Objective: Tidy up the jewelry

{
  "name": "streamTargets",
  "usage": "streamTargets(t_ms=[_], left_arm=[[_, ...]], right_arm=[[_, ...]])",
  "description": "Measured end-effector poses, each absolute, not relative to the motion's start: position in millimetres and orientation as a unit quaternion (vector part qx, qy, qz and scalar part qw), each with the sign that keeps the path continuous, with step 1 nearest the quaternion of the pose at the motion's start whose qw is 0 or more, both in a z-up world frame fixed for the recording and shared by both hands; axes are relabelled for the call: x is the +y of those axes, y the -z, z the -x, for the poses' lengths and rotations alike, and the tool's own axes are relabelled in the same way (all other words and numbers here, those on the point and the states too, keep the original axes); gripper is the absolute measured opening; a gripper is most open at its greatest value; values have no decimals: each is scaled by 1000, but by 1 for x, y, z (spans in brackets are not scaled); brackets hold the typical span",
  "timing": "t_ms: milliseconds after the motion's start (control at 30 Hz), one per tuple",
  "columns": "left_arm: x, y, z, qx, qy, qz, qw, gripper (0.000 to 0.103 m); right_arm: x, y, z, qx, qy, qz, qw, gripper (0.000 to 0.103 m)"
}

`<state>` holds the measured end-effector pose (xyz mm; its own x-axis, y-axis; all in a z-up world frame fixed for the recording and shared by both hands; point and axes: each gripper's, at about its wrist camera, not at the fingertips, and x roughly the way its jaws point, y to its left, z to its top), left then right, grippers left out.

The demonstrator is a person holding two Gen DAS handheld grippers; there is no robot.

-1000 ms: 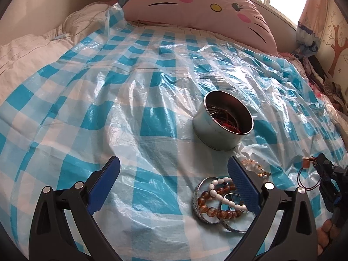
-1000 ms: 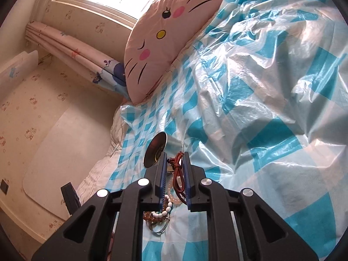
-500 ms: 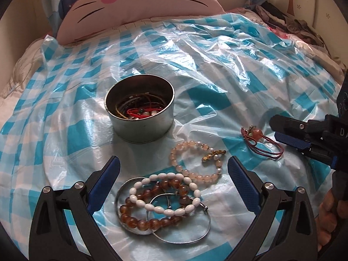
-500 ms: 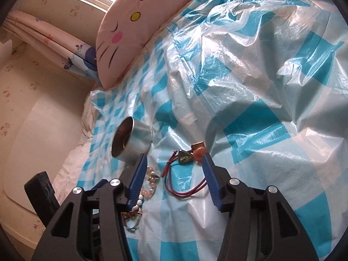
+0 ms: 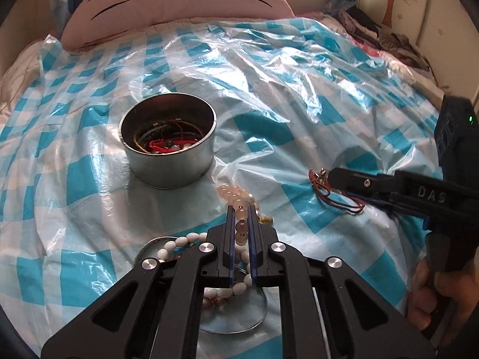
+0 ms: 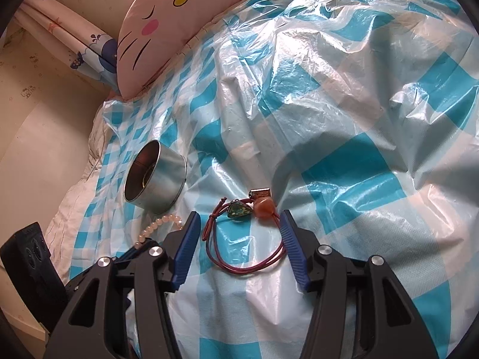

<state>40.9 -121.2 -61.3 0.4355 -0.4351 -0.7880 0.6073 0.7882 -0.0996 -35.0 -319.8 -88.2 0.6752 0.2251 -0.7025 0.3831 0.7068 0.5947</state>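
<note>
A round metal tin [image 5: 167, 143] holding several cords and bracelets stands on the blue-checked plastic sheet [image 5: 269, 74]; it also shows in the right wrist view [image 6: 155, 176]. My left gripper [image 5: 241, 209] is shut on a pale pink bead bracelet [image 5: 235, 194] lying in front of the tin. A white bead bracelet [image 5: 176, 242] and a metal bangle [image 5: 239, 323] lie under it. My right gripper [image 6: 238, 218] is open, its fingers either side of a red cord bracelet [image 6: 239, 257] with an orange bead [image 6: 263, 206] and a green charm.
A pink cat-face pillow [image 5: 179, 3] lies at the head of the bed. Dark clothes [image 5: 383, 36] are heaped at the right edge. A wall [image 6: 36, 137] runs along the bed's left side. The plastic sheet is crinkled and raised in folds.
My left gripper has moved forward and shut on the pale pink bead bracelet. My right gripper let go of the red cord bracelet, which now lies on the sheet between its open fingers.
</note>
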Motion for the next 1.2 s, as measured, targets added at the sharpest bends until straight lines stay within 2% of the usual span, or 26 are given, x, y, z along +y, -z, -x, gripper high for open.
streamTargets(t_ms=[67,200,267,300,333,367,400,433,567,800,1200], left_arm=[[-105,54,-47,429,299,-67,850,7],[-70,41,-57,423,276,-4,863,7],[-56,38,-60,420,261,12,869,7],[-49,35,-61,416,253,17,873,7],[-43,34,-60,414,246,21,876,7],[-36,33,-60,414,239,26,878,7],[-30,33,-59,414,233,30,880,7],[-24,33,-57,414,227,33,881,7],[-13,32,-57,412,219,46,883,7],[-17,34,-56,413,219,36,883,7],[-19,37,-57,417,217,37,882,7]], right_arm=[[-317,89,33,406,49,-375,832,56],[-296,88,13,449,51,-302,839,69],[-280,86,3,472,52,-242,846,68],[-274,85,1,474,44,-228,850,51],[-270,85,-1,475,34,-220,851,27],[-269,85,-1,476,34,-215,852,23],[-269,84,-1,472,27,-217,854,14],[-269,83,0,469,24,-220,855,10],[-279,74,15,431,10,-273,860,6],[-285,51,39,339,-25,-352,872,6],[-281,43,47,318,-35,-344,883,6]])
